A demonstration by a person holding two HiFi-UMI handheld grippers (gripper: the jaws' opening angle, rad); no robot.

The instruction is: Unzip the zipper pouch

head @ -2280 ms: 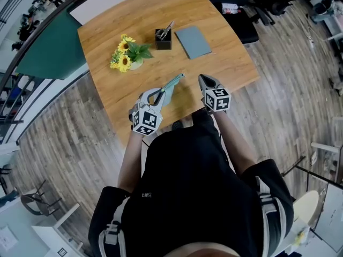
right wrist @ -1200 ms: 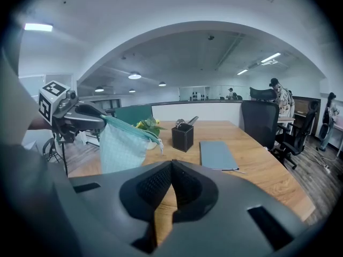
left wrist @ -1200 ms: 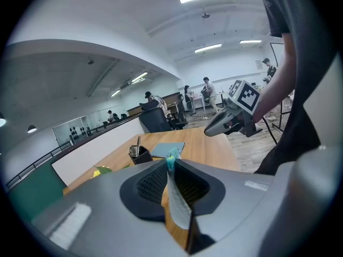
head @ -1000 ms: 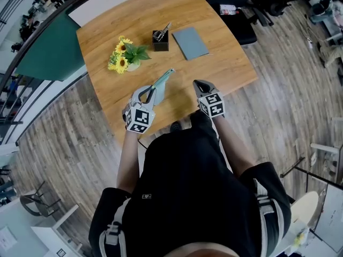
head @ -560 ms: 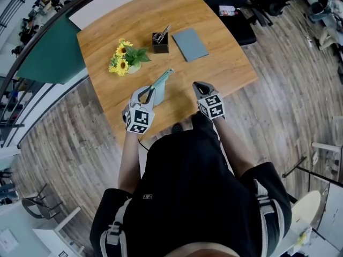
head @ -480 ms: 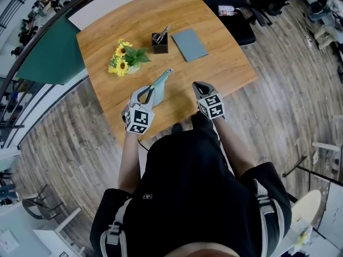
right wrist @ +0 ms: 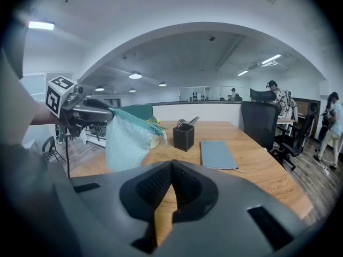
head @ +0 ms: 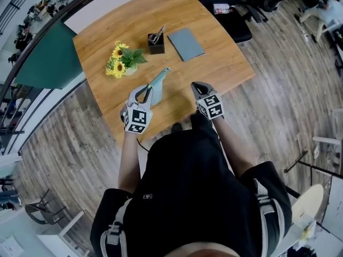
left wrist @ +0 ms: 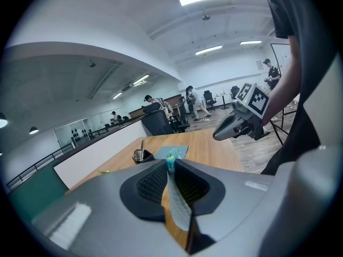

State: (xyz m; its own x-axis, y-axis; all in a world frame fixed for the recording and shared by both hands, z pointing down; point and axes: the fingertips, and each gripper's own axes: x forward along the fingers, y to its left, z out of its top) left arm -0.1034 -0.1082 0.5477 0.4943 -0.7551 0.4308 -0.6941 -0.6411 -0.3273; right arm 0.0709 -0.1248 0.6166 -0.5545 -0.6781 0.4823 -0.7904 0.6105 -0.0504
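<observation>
A pale teal zipper pouch [head: 157, 83] hangs above the wooden table [head: 222, 63], and my left gripper [head: 146, 93] is shut on one end of it. In the left gripper view the pouch's edge [left wrist: 177, 198] stands upright between the pads, with its teal zipper end [left wrist: 171, 158] on top. My right gripper [head: 196, 87] is shut and holds nothing, a hand's width to the right of the pouch. Its own view shows the pouch [right wrist: 128, 138] hanging from the left gripper [right wrist: 92, 110], zipper along the top and closed.
Further back on the table are a bunch of sunflowers [head: 121, 60], a black pen holder [head: 156, 42] and a grey notebook [head: 185, 43]. A black office chair [head: 228, 12] stands beyond the far corner. Wooden floor surrounds the table.
Both grippers and the pouch keep their places relative to the table. Only the head view has shifted slightly.
</observation>
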